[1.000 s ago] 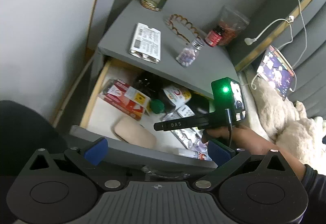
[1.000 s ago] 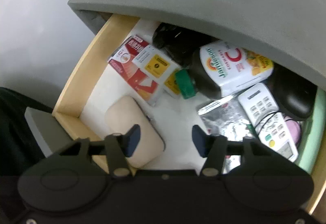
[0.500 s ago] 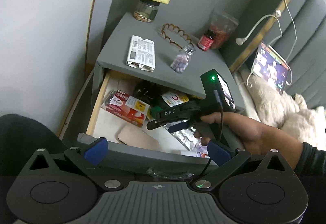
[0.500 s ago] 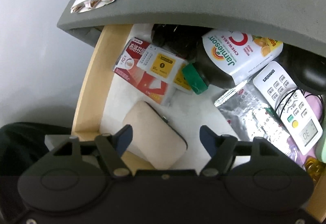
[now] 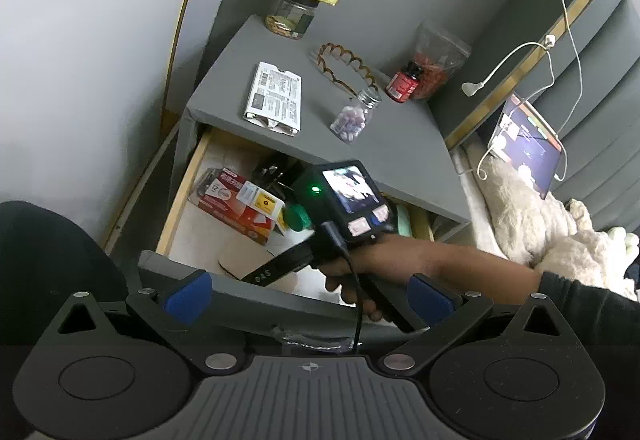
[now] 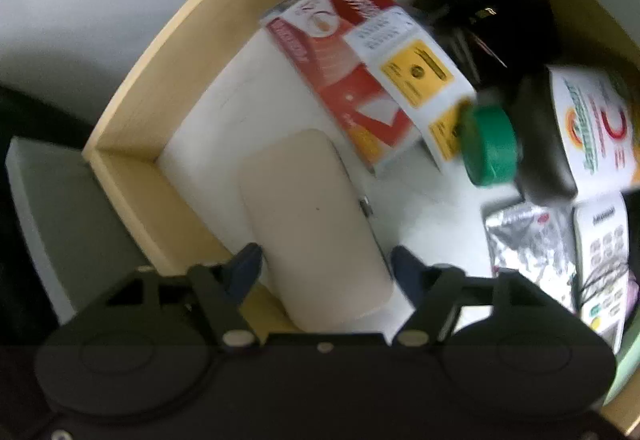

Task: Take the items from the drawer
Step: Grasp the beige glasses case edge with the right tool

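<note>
Beige case (image 6: 316,224) between right hand-held gripper (image 6: 326,266) fingers.

dim soft light, right view motion-blurred, fisheye-warped edges

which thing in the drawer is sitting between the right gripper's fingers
The beige oblong case: it lies between the open right gripper's fingers, unlike the red box and green-capped bottle farther back.

In the drawer (image 6: 132,127), a case (image 6: 312,215) lies before a box (image 6: 344,67).
</note>
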Available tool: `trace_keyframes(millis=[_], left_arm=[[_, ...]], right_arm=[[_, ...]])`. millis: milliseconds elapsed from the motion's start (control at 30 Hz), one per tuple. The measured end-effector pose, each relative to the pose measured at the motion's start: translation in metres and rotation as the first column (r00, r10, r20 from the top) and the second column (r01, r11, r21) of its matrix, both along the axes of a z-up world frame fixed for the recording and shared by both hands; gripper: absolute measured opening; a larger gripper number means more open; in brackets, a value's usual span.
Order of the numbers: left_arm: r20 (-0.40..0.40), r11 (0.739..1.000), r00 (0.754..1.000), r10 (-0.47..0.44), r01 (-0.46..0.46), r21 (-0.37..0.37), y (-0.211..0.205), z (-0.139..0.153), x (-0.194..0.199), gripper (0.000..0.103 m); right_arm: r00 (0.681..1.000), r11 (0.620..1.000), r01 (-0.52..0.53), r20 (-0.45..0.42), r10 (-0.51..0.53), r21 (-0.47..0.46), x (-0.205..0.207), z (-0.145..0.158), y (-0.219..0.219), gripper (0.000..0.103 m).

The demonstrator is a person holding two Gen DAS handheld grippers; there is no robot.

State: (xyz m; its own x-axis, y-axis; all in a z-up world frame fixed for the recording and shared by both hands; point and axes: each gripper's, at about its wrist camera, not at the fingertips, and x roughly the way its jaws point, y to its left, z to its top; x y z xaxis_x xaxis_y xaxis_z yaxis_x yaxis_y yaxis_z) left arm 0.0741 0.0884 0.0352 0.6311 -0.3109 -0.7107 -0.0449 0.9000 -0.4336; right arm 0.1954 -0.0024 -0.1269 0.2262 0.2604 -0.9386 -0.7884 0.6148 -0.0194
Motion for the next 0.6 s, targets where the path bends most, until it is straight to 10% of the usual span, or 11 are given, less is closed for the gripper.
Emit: trace_keyframes(millis=[233,600], left_arm=[[-0.003,1.000,1.000,0.013,-0.013,-0.014,0.003,0.000,0.000,0.103],[-0.009,1.000,1.000,0.000,0.000,-0.023,0.000,-0.003,0.001,0.103]], right_arm=[[0.998,0.997,-0.070,0.002,0.070,-0.013,-0.004,0.014,0.000,0.032],[0.984,0.991,-0.068,-0.154,0.085,0.111,0.017,0.028,-0.018,0.018]])
